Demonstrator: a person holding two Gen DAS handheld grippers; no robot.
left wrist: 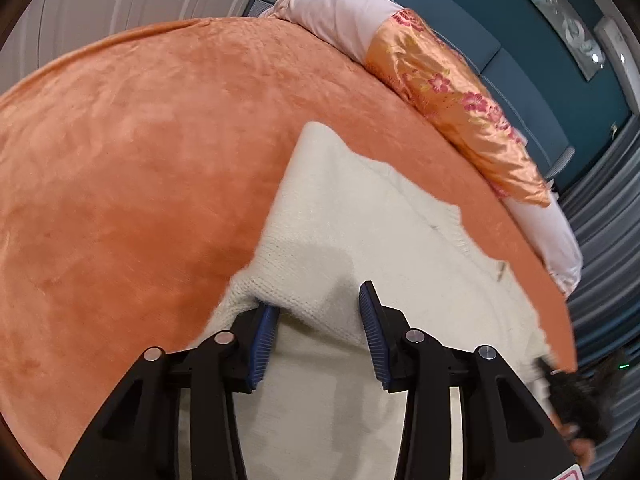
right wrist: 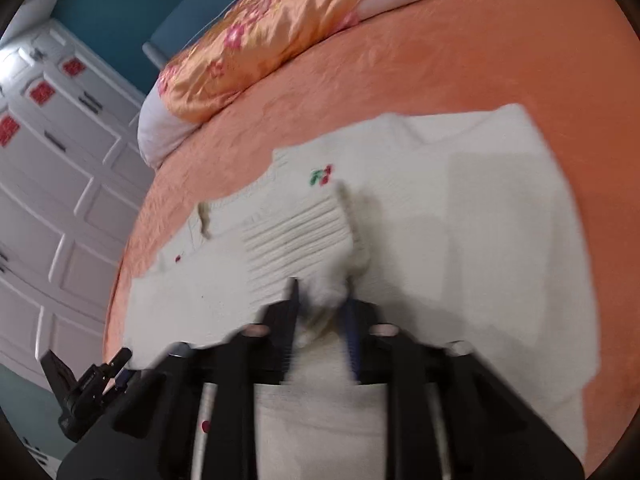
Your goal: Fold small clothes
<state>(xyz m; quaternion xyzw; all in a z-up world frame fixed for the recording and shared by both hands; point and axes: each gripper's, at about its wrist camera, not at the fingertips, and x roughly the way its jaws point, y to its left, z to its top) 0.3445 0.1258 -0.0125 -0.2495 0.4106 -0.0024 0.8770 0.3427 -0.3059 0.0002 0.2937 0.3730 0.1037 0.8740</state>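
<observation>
A small cream knit sweater [left wrist: 360, 220] lies spread on an orange bed cover [left wrist: 140, 140]. My left gripper [left wrist: 318, 300] is open, its blue pads wide apart over the sweater's folded edge; the left pad touches the knit. In the right wrist view the sweater [right wrist: 460, 208] shows a small cherry motif [right wrist: 321, 176]. My right gripper [right wrist: 322, 292] is shut on the sweater's ribbed cuff [right wrist: 296, 232], which is drawn over the body. This view is blurred by motion.
An orange floral pillow [left wrist: 452, 92] on white bedding [left wrist: 336, 8] lies along the bed's far edge, against a teal headboard [left wrist: 540, 60]. White panelled wardrobe doors [right wrist: 48, 160] stand beside the bed. The other gripper [right wrist: 88, 388] shows at the lower left of the right wrist view.
</observation>
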